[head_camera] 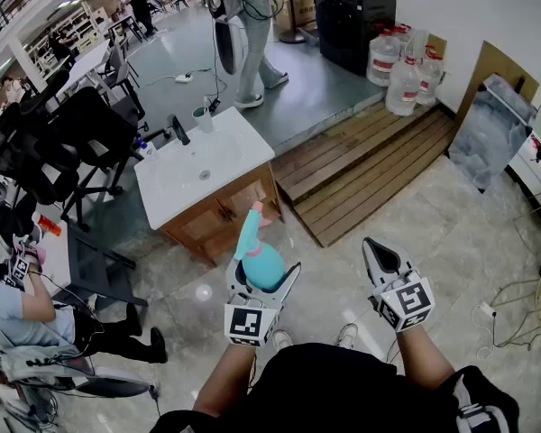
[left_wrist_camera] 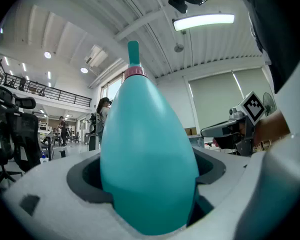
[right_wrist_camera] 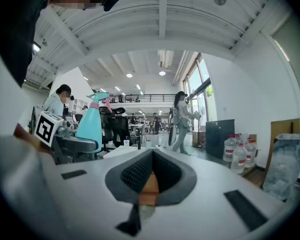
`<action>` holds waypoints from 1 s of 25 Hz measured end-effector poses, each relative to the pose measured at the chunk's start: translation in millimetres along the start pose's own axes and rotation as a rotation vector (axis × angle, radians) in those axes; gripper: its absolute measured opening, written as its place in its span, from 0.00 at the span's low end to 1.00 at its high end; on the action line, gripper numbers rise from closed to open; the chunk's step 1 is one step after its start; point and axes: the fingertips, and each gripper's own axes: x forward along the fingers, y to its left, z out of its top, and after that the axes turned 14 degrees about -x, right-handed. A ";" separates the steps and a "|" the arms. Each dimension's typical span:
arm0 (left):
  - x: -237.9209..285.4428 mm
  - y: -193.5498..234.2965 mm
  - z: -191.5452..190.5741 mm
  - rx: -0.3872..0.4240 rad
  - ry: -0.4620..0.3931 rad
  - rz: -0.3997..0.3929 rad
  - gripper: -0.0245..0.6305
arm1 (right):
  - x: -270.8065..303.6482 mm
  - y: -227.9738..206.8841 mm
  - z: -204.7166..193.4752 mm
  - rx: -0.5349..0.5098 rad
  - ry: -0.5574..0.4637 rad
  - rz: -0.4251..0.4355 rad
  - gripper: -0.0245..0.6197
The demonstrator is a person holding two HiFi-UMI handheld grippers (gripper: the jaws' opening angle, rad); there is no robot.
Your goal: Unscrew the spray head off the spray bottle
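A teal spray bottle [head_camera: 264, 267] with a teal spray head [head_camera: 250, 233] and a pink collar stands upright in my left gripper [head_camera: 263, 280], which is shut on its body. In the left gripper view the bottle [left_wrist_camera: 147, 159] fills the space between the jaws, and its pink collar [left_wrist_camera: 135, 72] sits at the top. My right gripper [head_camera: 375, 249] hovers to the right of the bottle, apart from it, shut and empty. In the right gripper view its jaws [right_wrist_camera: 151, 156] meet with nothing between them, and the bottle [right_wrist_camera: 90, 124] shows at the left.
A wooden washbasin cabinet [head_camera: 218, 207] with a white top stands just ahead on the tiled floor. A slatted wooden platform [head_camera: 370, 165] and water jugs [head_camera: 401, 70] lie to the right. Black office chairs [head_camera: 63, 142] and a seated person [head_camera: 18, 305] are at the left; another person [head_camera: 252, 34] walks beyond.
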 end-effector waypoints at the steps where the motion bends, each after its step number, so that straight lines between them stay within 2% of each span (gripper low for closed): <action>1: 0.4 2.0 -0.2 0.001 0.001 0.002 0.75 | 2.0 0.5 -0.3 0.004 0.002 0.003 0.05; 7: 0.0 17.1 -2.9 0.003 0.010 0.010 0.75 | 17.5 5.7 -1.1 0.019 0.004 0.007 0.05; 11: -5.7 35.1 -4.4 0.007 0.017 0.017 0.75 | 34.9 16.9 2.8 0.067 -0.022 0.019 0.05; 25: -51.8 156.8 -1.9 -0.001 0.021 0.065 0.75 | 146.1 110.9 27.9 0.074 -0.033 0.103 0.05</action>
